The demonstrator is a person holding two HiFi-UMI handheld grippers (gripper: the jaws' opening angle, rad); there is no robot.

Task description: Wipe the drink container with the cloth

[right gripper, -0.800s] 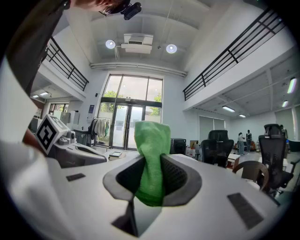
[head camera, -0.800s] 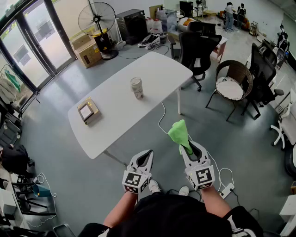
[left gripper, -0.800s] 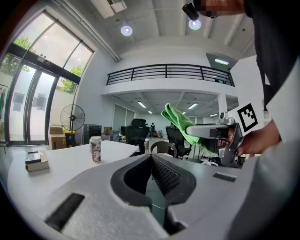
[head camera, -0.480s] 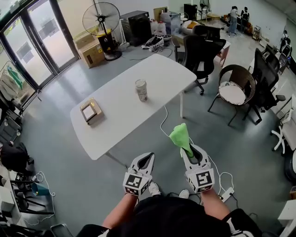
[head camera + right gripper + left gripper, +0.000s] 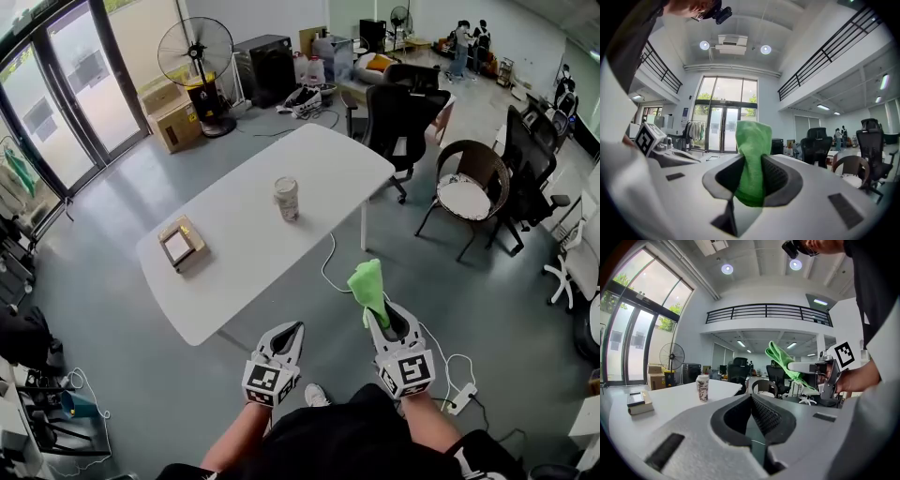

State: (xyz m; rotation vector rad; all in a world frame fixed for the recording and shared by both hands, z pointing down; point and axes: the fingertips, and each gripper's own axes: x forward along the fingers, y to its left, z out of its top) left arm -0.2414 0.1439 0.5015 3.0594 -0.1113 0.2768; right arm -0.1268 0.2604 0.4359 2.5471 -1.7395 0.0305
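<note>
- The left gripper (image 5: pixel 292 330) is held low in front of the person, over the floor and short of the near long edge of the surface (image 5: pixel 242 246).
- Its fingers (image 5: pixel 764 414) are clenched tip to tip. The left gripper view shows nothing between them.
- The right gripper (image 5: pixel 383 310) is level with the left one and just beside it, also over the floor.
- Its fingers are grasping the cloth (image 5: pixel 367 281). The right gripper view shows the green fabric pinched between the ribbed pads.
- A bunched end of the cloth stands up beyond the fingertips, and a shorter fold hangs behind the pinch.
- The drink container (image 5: pixel 287 199) stands upright on the white surface. It is about midway between the two long edges and toward the end nearest the black office chair (image 5: pixel 401 101).
- The container is well apart from both grippers and from the cloth; nothing touches it.
- A small box (image 5: pixel 181 246) lies flat near the opposite end of the surface, close to the far long edge and well apart from the container.
- A standing fan (image 5: pixel 196 47) and a cardboard carton (image 5: pixel 172 119) are on the floor beyond the surface.
- A white cable (image 5: pixel 330 262) trails across the floor off the near edge.
</note>
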